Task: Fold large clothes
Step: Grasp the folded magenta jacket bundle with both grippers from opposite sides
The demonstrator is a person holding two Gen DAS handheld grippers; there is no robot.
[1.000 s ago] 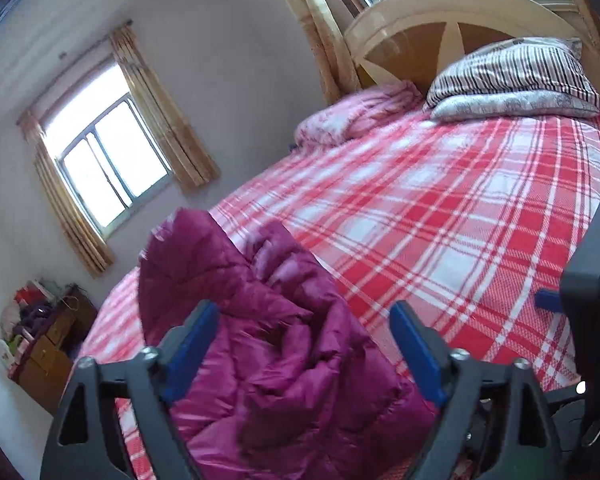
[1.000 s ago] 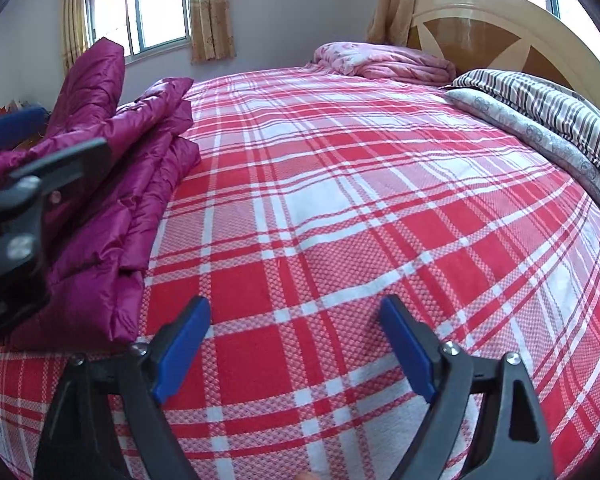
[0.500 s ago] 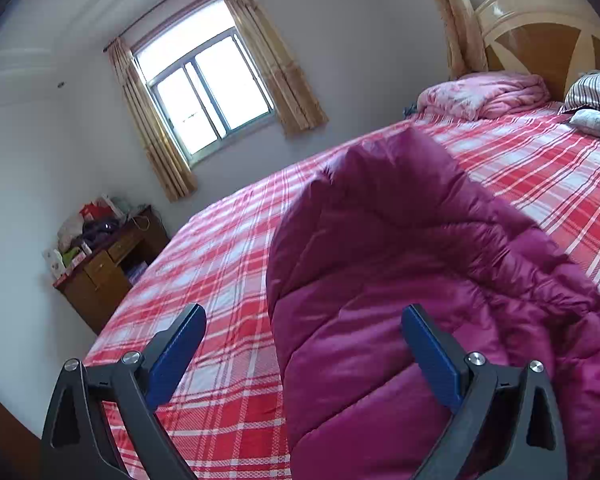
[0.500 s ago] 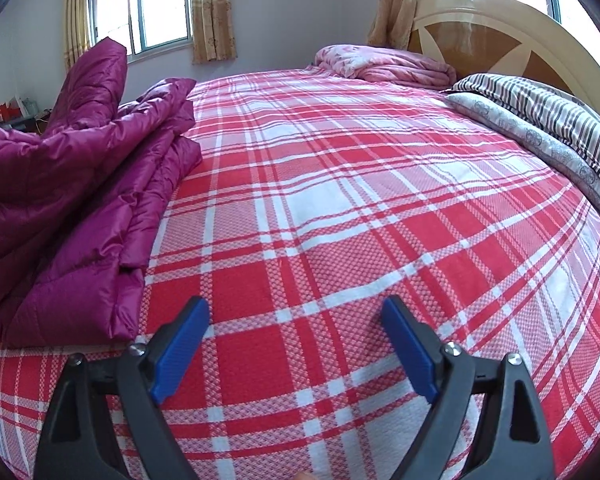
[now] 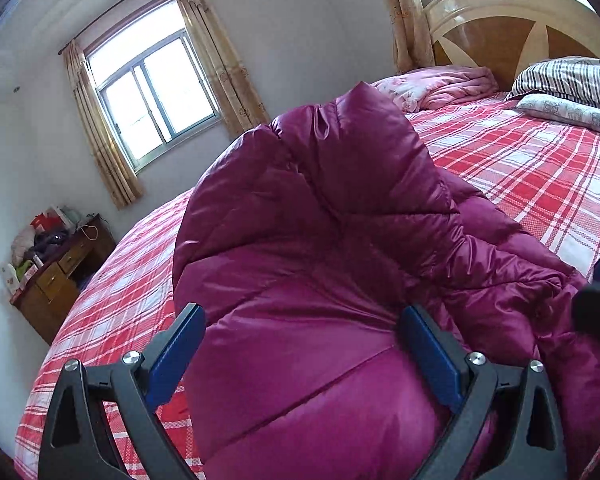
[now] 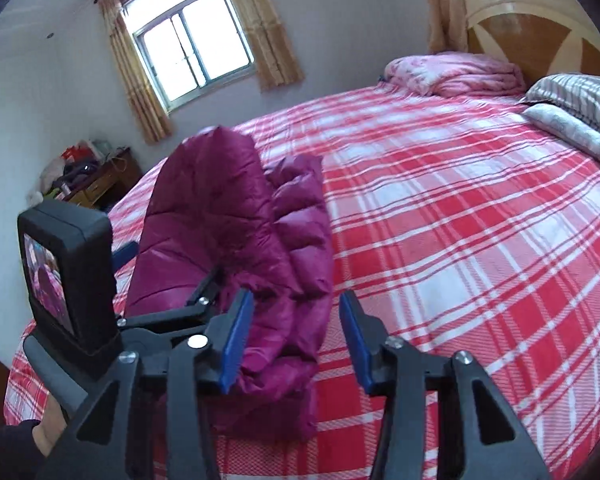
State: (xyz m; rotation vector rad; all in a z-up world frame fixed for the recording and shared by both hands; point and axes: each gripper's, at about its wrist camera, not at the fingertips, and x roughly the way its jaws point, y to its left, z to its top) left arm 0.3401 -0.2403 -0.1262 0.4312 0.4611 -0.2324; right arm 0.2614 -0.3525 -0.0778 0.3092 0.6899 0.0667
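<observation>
We see the bed (image 6: 480,208) under its red plaid sheet filling both views, with the wooden headboard (image 5: 520,24) at the far end. The task item, a magenta puffer jacket (image 5: 340,240), lies bunched at the bed's near left portion, one section standing upright. A folded pink quilt (image 6: 456,72) and striped pillows (image 5: 572,76) rest near the headboard, well apart from the jacket. The left tongs (image 5: 300,356) stand wide, the jacket's padded bulk between their blue pads without visible clamping. The right tongs (image 6: 296,344) have just been closing to a narrower gap; the jacket's edge lies between them, not pinched.
</observation>
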